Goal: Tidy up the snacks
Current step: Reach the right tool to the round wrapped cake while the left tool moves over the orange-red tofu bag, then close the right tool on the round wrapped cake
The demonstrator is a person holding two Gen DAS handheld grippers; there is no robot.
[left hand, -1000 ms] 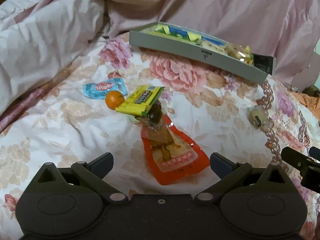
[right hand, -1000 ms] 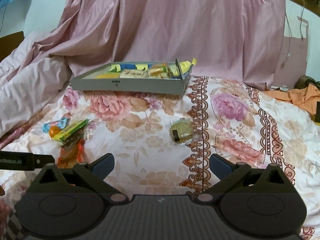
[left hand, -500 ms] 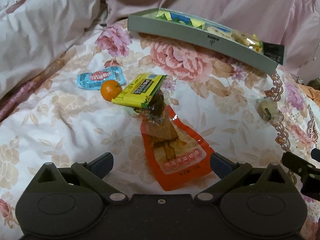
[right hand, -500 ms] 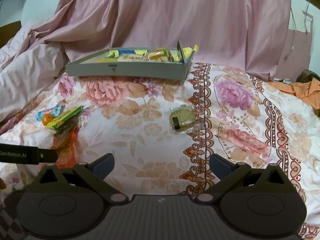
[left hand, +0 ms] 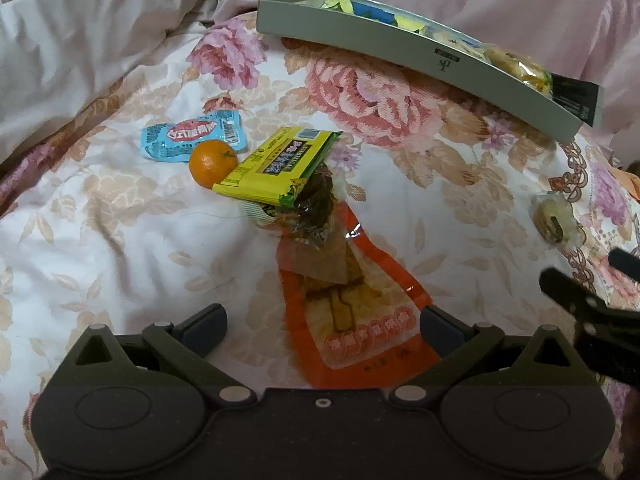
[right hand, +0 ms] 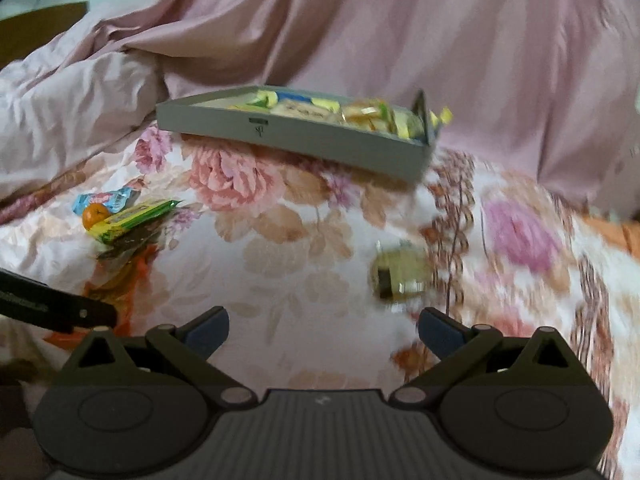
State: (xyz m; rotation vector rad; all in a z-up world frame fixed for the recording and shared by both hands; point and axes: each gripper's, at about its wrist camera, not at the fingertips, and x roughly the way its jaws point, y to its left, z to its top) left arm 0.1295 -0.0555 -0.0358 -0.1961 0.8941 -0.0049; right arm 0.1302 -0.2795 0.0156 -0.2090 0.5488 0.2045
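The left hand-held gripper (left hand: 322, 318) hangs released and empty over the orange pouch (left hand: 352, 308), whose near end its body hides. The right hand-held gripper (right hand: 323, 324), equally spread and empty, faces a blurred clear-wrapped snack (right hand: 400, 276) on the floral bedspread (right hand: 288, 240). Beyond lie a yellow-green packet (left hand: 280, 164) overlapping a dark wrapped piece, a small orange (left hand: 212, 162), a blue packet (left hand: 192, 140), then the grey tray (left hand: 400, 52) of half-hidden snacks.

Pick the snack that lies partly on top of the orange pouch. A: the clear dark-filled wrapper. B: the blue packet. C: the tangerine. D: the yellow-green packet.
A: the clear dark-filled wrapper overlaps the top end of the orange pouch, while the others lie further off towards the grey box.
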